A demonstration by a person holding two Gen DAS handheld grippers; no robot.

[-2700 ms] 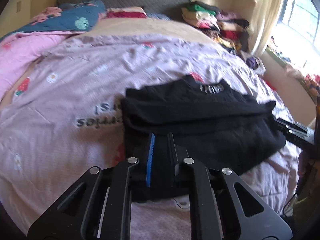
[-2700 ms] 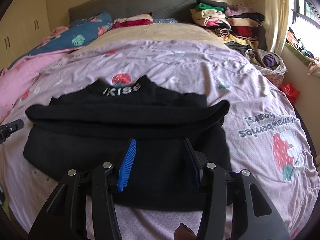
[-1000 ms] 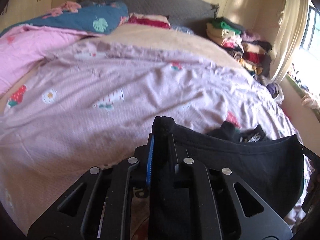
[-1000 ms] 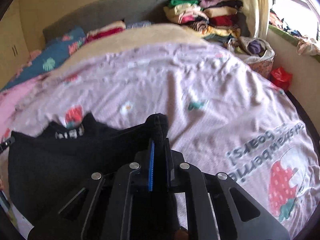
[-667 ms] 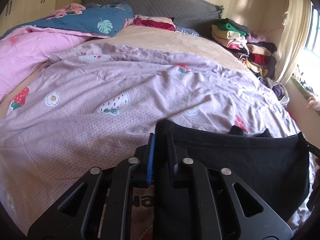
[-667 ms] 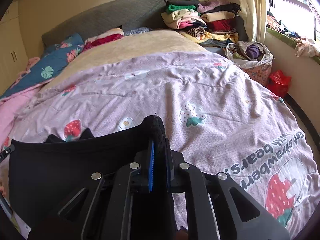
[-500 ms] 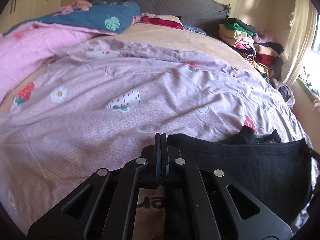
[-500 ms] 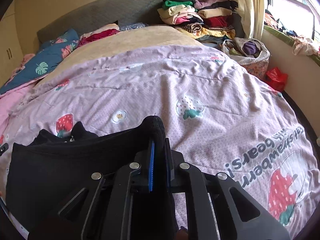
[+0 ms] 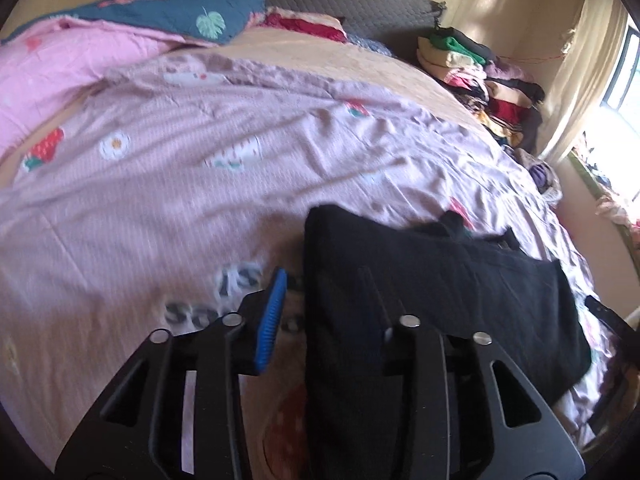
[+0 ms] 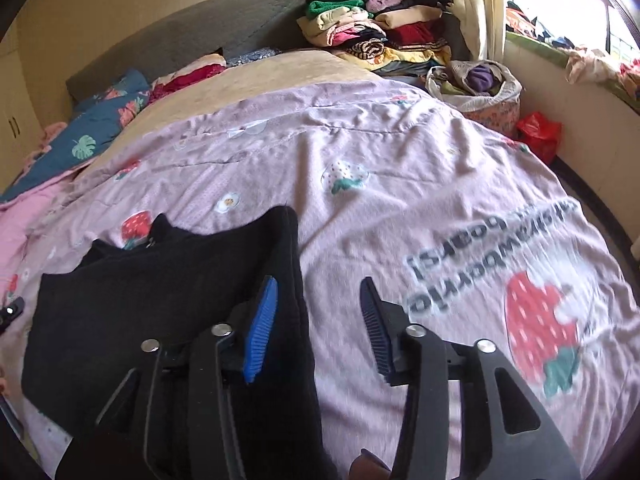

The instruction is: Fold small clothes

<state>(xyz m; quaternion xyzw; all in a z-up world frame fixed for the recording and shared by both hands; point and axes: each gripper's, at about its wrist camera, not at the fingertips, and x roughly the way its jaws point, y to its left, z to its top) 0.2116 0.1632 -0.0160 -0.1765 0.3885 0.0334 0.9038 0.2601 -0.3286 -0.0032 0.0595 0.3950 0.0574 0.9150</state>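
- Nearest in the left wrist view: left tool (image 9: 320, 300), jaws opening, blue pad on the left finger standing free over the bedcover, the other finger lying against the black cloth.
- Between those jaws: left edge of the black garment (image 9: 420, 288), loose, not pressed from both sides.
- Nearest in the right wrist view: right tool (image 10: 320, 308), jaws opening to a medium gap, blue pad beside the right edge of the black garment (image 10: 160, 300), dark pad over bare bedcover.
- Garment edge just inside that gap near the blue pad; not pinched.
- Black garment lying folded on the pink bedcover (image 9: 180, 200), spread between the two tools, a small point of collar sticking up at its far side.
- Under and around it: pink bedcover (image 10: 400, 160) printed with strawberries, daisies and dark letters; big red strawberry print (image 10: 540, 320) to the right of the right tool.
- Farther, at left: plain pink blanket (image 9: 60, 68) and a blue quilt with leaf print (image 9: 192, 12).
- Beyond the bedcover: beige sheet (image 10: 260, 76), then red-and-cream pillow (image 9: 304, 26) and grey padded headboard (image 10: 192, 36).
- Far right corner: pile of folded clothes (image 10: 372, 36), a bag with purple cloth (image 10: 480, 80), a red bag (image 10: 538, 132) on the floor.
- Farthest: curtain and bright window (image 10: 560, 0).
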